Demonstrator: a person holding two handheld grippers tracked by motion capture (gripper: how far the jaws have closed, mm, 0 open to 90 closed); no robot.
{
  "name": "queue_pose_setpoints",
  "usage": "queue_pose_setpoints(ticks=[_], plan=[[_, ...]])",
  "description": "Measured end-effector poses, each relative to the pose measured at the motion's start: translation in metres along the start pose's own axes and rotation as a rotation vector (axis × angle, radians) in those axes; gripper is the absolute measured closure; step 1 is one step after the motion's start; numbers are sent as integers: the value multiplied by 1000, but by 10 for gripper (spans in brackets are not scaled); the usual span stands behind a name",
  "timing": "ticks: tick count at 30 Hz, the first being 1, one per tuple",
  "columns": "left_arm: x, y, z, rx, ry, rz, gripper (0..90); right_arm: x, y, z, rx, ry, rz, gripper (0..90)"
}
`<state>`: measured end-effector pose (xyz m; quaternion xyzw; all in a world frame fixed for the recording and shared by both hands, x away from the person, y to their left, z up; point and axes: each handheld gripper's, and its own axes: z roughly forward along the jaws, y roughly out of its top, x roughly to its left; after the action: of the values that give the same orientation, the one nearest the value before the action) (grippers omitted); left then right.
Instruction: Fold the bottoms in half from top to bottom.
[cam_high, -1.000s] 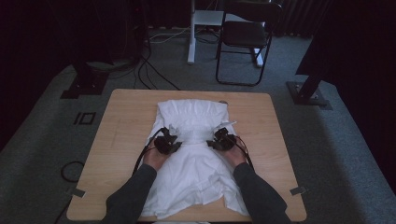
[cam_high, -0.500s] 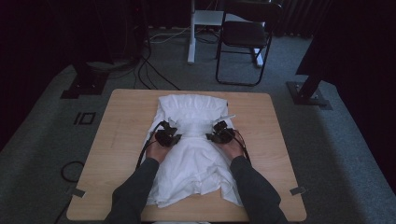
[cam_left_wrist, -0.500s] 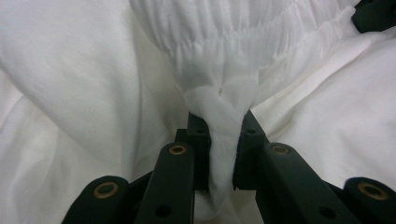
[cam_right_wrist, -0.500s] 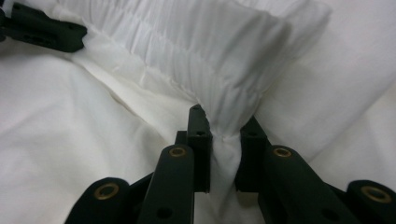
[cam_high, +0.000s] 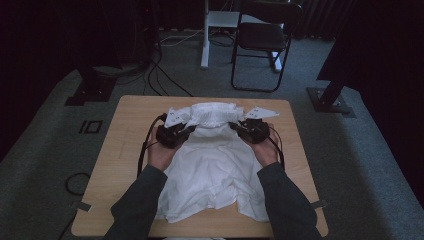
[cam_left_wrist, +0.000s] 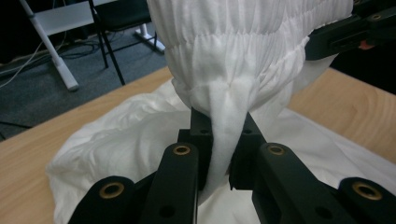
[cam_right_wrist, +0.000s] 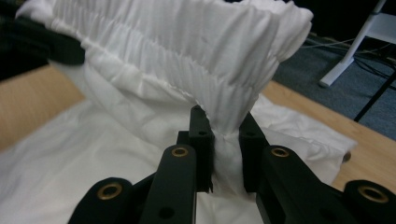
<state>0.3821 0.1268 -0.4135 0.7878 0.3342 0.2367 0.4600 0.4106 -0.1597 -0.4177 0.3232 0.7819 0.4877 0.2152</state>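
Two tongs worked one white gathered-cotton garment (cam_high: 212, 160) on the light wooden surface (cam_high: 120, 150). I had the left tongs (cam_left_wrist: 219, 140) clamped on a pinch of its shirred band, and the right tongs (cam_right_wrist: 223, 135) clamped on the band's opposite side. The band hung raised and stretched between them; the garment's near end lay spread on the surface toward my sleeves.

A dim lab or studio: grey carpet (cam_high: 360, 165), trailing cables (cam_high: 165, 75), metal stand feet (cam_high: 330, 100) and a folding chair (cam_high: 260, 45) beyond the jaws.
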Motion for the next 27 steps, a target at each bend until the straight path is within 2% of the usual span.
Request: queue_pose_setpoints(ticks=[2, 6, 8, 12, 14, 16, 18, 20, 21, 22, 23, 24, 25, 26, 27], plan=[[-3, -14, 0, 26, -16, -19, 830, 8, -9, -1, 31, 8, -31, 807], [-8, -54, 7, 98, -67, -36, 816, 22, -42, 3, 98, 44, -47, 807], [-12, -76, 15, 156, -91, -55, 811, 28, -62, 9, 144, 62, -48, 806], [-22, -114, 31, 268, -101, -56, 781, 38, -99, 23, 254, 93, -37, 801], [-25, -125, 35, 304, -107, -58, 746, 41, -111, 29, 302, 102, -34, 775], [-24, -127, 31, 285, -125, -77, 662, 42, -117, 31, 329, 106, -29, 673], [-20, -122, 21, 258, -130, -99, 582, 41, -115, 27, 324, 124, -14, 537], [-14, -115, 7, 201, -133, -126, 540, 38, -110, 17, 289, 141, -2, 429], [-14, -115, 7, 201, -133, -126, 535, 38, -110, 17, 289, 141, -2, 429], [-7, -108, -3, 157, -137, -154, 535, 37, -107, 10, 262, 147, -5, 394], [0, -103, -8, 131, -130, -175, 551, 33, -101, -2, 208, 156, 7, 386], [10, -95, -8, 124, -98, -184, 704, 21, -93, -15, 119, 163, 65, 485], [10, -95, -8, 124, -98, -184, 796, 21, -93, -15, 119, 163, 65, 485], [16, -90, -3, 133, -93, -198, 796, 16, -90, -16, 99, 151, 87, 598], [19, -86, 3, 145, -92, -208, 896, 8, -87, -15, 94, 110, 114, 740]])
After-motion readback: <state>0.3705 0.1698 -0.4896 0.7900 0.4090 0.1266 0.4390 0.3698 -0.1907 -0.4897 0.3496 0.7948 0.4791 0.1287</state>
